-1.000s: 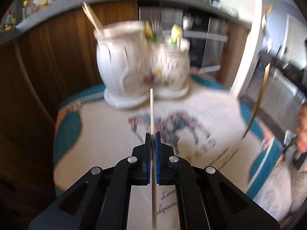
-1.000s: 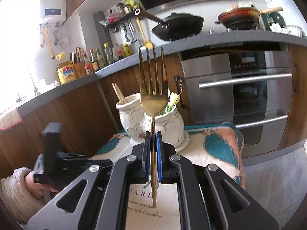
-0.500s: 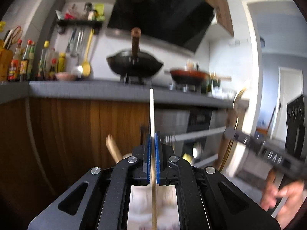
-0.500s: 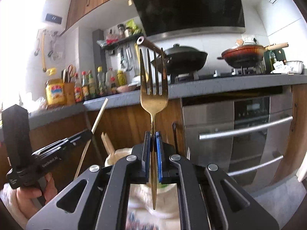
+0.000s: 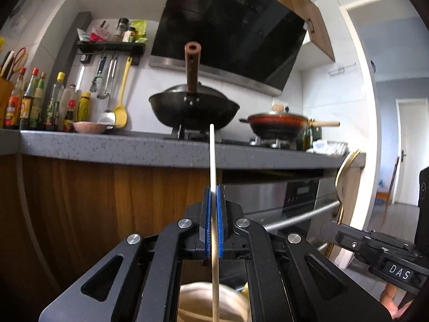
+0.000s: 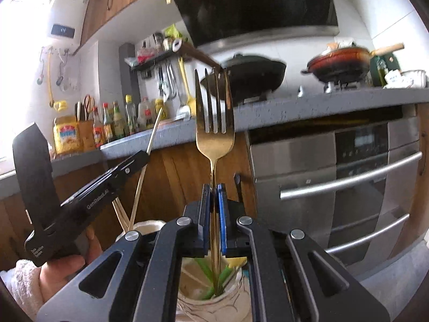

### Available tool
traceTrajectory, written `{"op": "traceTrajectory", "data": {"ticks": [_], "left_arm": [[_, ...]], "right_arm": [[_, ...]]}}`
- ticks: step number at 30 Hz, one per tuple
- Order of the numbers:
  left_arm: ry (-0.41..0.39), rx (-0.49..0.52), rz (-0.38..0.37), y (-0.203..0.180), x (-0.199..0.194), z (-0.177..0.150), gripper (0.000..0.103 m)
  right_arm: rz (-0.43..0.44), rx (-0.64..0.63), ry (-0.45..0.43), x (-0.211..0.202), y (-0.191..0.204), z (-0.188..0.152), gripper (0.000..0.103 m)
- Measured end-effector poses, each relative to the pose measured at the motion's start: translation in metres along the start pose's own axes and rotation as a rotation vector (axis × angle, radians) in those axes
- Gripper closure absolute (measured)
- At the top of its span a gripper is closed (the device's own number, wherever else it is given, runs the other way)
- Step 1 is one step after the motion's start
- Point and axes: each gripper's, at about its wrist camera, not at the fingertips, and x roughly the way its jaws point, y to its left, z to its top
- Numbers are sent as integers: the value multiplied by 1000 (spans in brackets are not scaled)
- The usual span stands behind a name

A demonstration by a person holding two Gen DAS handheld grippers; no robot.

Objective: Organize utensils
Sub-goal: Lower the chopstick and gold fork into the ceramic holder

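While both utensils are already lifted and carried over the holders, neither is put away yet, so I judge the task to be in its last part for these two pieces. The left tool (image 5: 213, 196) has its blue pads closed tightly on a pale wooden chopstick (image 5: 212, 158), which stands upright and passes down between the jaws; its lower end points at the rim of a cream ceramic holder (image 5: 193, 303) directly below the tool. In the right wrist view the same chopstick seems to reach down into this holder beside other sticks (image 6: 120, 214), but whether its tip is really inside, I cannot tell. The right tool (image 6: 214, 196) is closed on the thin neck of a golden fork (image 6: 214, 123), tines up, and the handle goes down between the jaws toward a second ceramic holder (image 6: 206, 300) under the tool, where green and yellow handles (image 6: 222, 276) already stand. The end of the fork handle looks to be at or just inside the mouth of this holder. What is left, as I see it, is to lower each piece fully and then open the pads so it drops in. Other utensils waiting somewhere are not visible, so how much more of the sorting remains cannot be said.
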Motion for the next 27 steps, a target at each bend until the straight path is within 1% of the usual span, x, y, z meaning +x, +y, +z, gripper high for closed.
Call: {"op": "traceTrajectory", "data": {"ticks": [4,7,10,13,15,17,18,19,20,21,22,23,24,26,27], "left_arm": [[19,20,-8,2,-8,-11,99],[57,22,-22,6,-20,-23,99],[79,26,-10,11,-33,-35,98],[98,28,-27,12,-43,-39,98],[114,37,-28,10,-46,-42,97],[139,35,-38,10,-46,-45,90],[142,32,-40,9,-46,-46,89],[146,29,-45,9,-47,-48,85],[147,33,-46,9,-48,-49,82],[145,38,-42,8,-50,-49,81],[142,43,-39,7,-52,-50,78],[138,43,-40,7,-54,-50,74],[131,36,-41,8,-58,-49,70],[123,21,-42,10,-65,-47,62],[123,17,-40,11,-68,-46,60]], "right_arm": [[16,5,71,13,-4,-13,97],[25,-1,112,18,-3,-21,97],[15,-29,151,21,0,-32,97],[10,-31,179,24,1,-39,97],[8,-36,179,23,2,-41,97],[14,-31,180,23,3,-41,97],[12,-31,179,23,3,-42,97],[13,-34,177,23,3,-42,96],[14,-39,178,24,4,-42,92],[13,-40,178,24,4,-42,82],[11,-43,174,24,4,-42,75],[12,-44,169,23,4,-42,58],[16,-46,159,20,5,-43,53],[6,-57,152,14,5,-43,53],[-3,-62,147,9,6,-43,52]]}}
